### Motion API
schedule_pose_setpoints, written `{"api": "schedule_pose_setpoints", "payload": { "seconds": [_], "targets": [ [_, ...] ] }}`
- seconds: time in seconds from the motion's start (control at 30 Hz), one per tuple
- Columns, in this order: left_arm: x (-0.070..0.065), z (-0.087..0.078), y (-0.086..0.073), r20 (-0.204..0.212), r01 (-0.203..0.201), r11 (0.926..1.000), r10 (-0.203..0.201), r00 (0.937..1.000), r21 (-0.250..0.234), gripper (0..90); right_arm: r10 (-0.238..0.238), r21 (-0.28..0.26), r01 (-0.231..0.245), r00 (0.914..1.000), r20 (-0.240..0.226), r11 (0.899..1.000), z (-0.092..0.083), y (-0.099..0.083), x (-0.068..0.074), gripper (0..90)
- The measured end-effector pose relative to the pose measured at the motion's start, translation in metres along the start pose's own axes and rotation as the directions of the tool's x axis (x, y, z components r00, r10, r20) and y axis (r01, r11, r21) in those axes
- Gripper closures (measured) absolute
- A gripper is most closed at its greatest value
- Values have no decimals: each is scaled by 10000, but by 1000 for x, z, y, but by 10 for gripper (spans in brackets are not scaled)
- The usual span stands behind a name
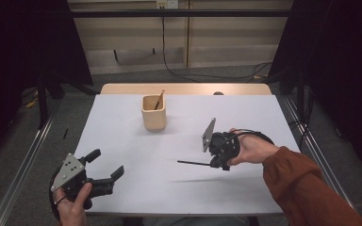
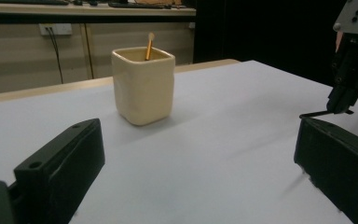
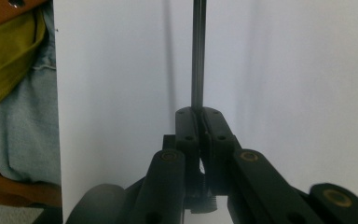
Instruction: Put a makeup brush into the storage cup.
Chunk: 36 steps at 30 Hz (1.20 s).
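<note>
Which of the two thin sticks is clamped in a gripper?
The thin black stick, clamped level above the table by the right gripper. The wooden stick stands in the cream square cup.

no readable text, labels, brands or numbers anywhere

You have bare table [image 1: 136, 188] across the near half and both sides. Only the cream cup [image 1: 154, 114] near the far edge, brown stick [image 1: 160, 99] inside it, blocks a pass.

A square cream ceramic cup [image 1: 154, 113] with a wooden stick [image 1: 160, 100] inside stands on the white table [image 1: 136, 165], near its far edge.
</note>
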<state>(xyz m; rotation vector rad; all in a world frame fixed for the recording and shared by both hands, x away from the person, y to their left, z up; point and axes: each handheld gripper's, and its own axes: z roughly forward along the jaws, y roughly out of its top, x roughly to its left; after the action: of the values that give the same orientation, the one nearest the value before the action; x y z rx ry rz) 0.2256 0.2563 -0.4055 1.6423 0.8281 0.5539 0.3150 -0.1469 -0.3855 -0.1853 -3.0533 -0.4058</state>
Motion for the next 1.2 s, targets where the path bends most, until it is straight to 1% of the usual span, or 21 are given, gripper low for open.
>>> {"api": "schedule_pose_setpoints", "payload": {
  "seconds": [0.07, 0.17, 0.27, 0.3, 0.37, 0.43, 0.47, 0.5, 0.53, 0.67, 0.7, 0.77, 0.8, 0.87, 0.9, 0.93, 0.97, 1.03, 1.1, 1.17, 1.2],
  "targets": [
    [3, -1, 9, -67, -35, 9996, 33, 10000, -276, 17, 4, 22, -4, 10000, 9, 10000, 0, 0, 0, 860],
    [5, -1, 23, -17, -248, 9986, 247, 9997, -467, 14, -33, 63, 33, 10000, -31, 10000, 2, 0, -1, 860],
    [7, 2, 31, 321, -151, 9983, 170, 9993, -571, 13, 8, 78, -8, 9999, -103, 10000, 4, 1, -2, 859],
    [8, 5, 34, 553, -142, 9981, 176, 9983, -606, 13, 8, 90, -7, 9999, -110, 10000, 5, 1, -2, 860],
    [7, 10, 38, 811, -198, 9973, 255, 9964, -704, 13, -15, 113, 17, 9999, -131, 9999, 6, 2, -2, 860],
    [6, 13, 40, 924, -251, 9963, 326, 9952, -817, 13, -75, 123, 77, 9998, -177, 9999, 7, 2, -2, 860],
    [5, 15, 40, 1018, -295, 9963, 378, 9941, -811, 13, -94, 169, 97, 9998, -185, 9998, 8, 3, -2, 859],
    [4, 17, 41, 1290, -268, 9965, 370, 9910, -795, 15, -86, 174, 90, 9998, -191, 9998, 8, 2, -2, 859],
    [3, 19, 41, 1408, -234, 9964, 347, 9894, -811, 18, -94, 168, 98, 9997, -227, 9998, 9, 2, -2, 860],
    [-2, 26, 46, 1798, -550, 9967, 649, 9816, -593, 18, -63, 161, 67, 9997, -248, 9998, 9, 1, -1, 859],
    [-4, 29, 48, 2043, -689, 9967, 761, 9760, -420, 17, -68, 159, 72, 9997, -234, 9998, 9, 1, -1, 860],
    [-6, 33, 51, 2310, -827, 9963, 861, 9691, -244, 17, -66, 169, 71, 9997, -247, 9998, 9, 1, -1, 859],
    [-7, 38, 53, 2583, -918, 9958, 875, 9621, 45, 15, -49, 154, 53, 9997, -250, 9999, 8, 1, -1, 859],
    [-11, 45, 54, 2729, -1087, 9936, 962, 9572, 313, 16, -76, 108, 79, 9996, -253, 9999, 8, 1, -1, 859],
    [-13, 49, 54, 2871, -1106, 9932, 952, 9532, 377, 16, -55, 152, 59, 9997, -252, 9999, 9, 1, -1, 859],
    [-14, 52, 54, 2911, -1118, 9927, 937, 9521, 461, 15, -44, 195, 49, 9996, -276, 9998, 10, 1, -1, 860],
    [-16, 56, 54, 3050, -1166, 9921, 971, 9474, 466, 15, -47, 215, 53, 9996, -275, 9998, 10, 1, -1, 859],
    [-18, 60, 56, 3202, -1231, 9908, 988, 9422, 567, 16, -55, 259, 63, 9995, -310, 9996, 12, 1, -1, 859],
    [-21, 66, 59, 3438, -1380, 9882, 1071, 9329, 665, 16, -44, 243, 53, 9994, -353, 9997, 12, 1, -1, 859],
    [-24, 69, 62, 3494, -1534, 9857, 1198, 9293, 703, 16, -85, 194, 92, 9992, -387, 9998, 13, 1, -1, 859],
    [-25, 72, 64, 3620, -1575, 9846, 1201, 9244, 754, 16, -84, 183, 91, 9992, -382, 9998, 13, 1, -1, 859]
  ]
}}
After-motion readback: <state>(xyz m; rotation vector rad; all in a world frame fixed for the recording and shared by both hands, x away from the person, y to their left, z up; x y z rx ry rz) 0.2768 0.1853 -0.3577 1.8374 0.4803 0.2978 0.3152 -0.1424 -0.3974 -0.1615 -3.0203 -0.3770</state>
